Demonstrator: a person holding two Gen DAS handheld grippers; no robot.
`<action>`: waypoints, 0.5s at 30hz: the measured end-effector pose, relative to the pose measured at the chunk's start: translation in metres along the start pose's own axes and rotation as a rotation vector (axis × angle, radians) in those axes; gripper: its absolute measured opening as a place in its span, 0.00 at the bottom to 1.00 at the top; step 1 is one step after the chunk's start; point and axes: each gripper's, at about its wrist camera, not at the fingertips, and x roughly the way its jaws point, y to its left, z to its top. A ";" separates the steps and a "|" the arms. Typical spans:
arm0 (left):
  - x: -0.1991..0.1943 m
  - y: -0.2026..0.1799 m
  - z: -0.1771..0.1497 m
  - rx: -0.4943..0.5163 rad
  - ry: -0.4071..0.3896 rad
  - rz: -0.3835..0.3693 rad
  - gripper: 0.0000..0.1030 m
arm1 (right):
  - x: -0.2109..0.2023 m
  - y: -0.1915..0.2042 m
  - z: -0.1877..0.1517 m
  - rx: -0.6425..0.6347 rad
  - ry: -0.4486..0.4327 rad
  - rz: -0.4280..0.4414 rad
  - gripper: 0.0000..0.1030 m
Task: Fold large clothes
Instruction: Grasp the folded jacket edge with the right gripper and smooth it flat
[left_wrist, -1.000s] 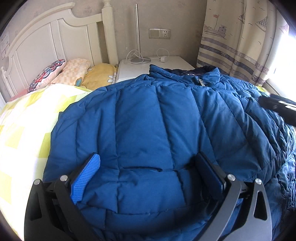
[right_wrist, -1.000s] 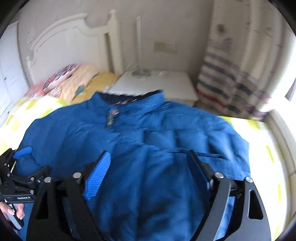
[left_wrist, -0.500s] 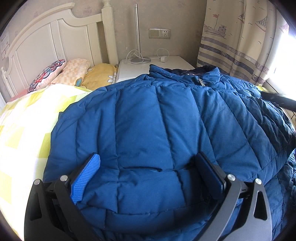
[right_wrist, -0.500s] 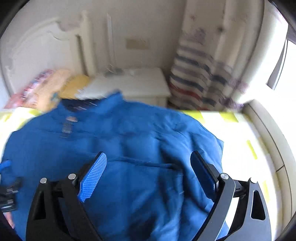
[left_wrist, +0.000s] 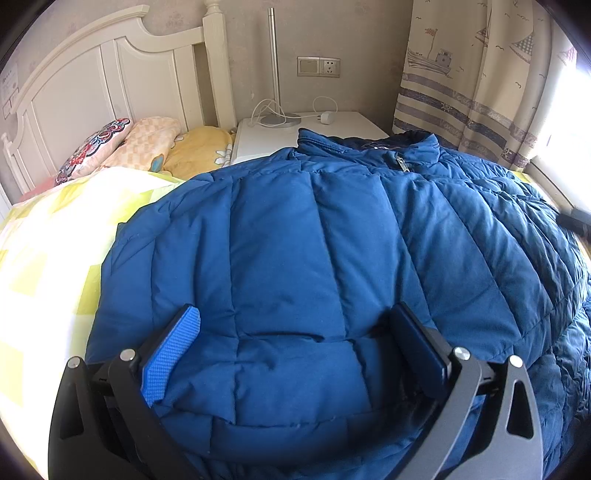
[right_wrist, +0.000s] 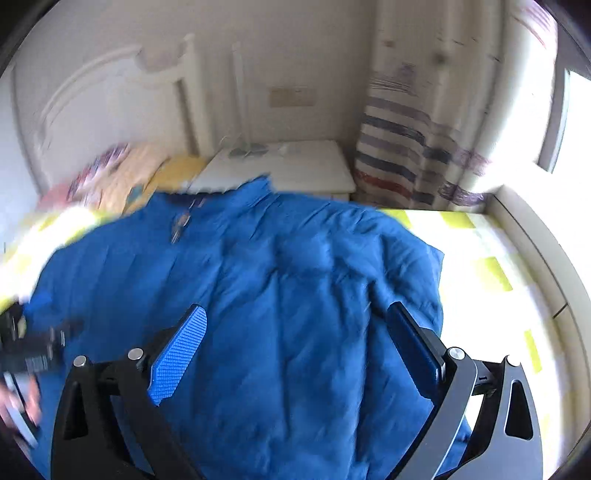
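Across the middle of both wrist views, blue puffer jacket (left_wrist: 314, 258) lies spread on the yellow-checked bedspread (left_wrist: 48, 240), collar toward the nightstand (left_wrist: 266, 136) at top centre. Left gripper (left_wrist: 299, 343) stands wide with a puffy bulge of jacket between the jaws; whether the pads actually press on it I cannot tell. Right gripper (right_wrist: 295, 339) has its jaws just opening, now wide, fabric below but nothing pinched; that view is motion-blurred.

Risks, as judgement: slick padded fabric may spring back or slip out of a shallow bite, so a fold could slump. A thick bulge may only be half caught. Jacket's lower edge runs under the left tool, out of sight, so a grab there is blind.

Room: bare bedspread at left in the left view and at right in the right view. Curtain (left_wrist: 480, 92), headboard (left_wrist: 92, 85) and pillows (left_wrist: 147, 144) sit far up-frame, well apart.
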 end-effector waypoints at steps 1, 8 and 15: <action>0.000 0.000 0.000 0.000 0.000 0.000 0.98 | 0.005 0.008 -0.007 -0.048 0.027 -0.018 0.92; 0.000 0.000 0.000 0.000 0.000 0.001 0.98 | 0.018 0.001 -0.020 0.004 0.092 -0.006 0.94; 0.000 0.000 -0.001 0.001 0.001 0.006 0.98 | -0.008 0.036 -0.040 -0.140 0.026 0.002 0.94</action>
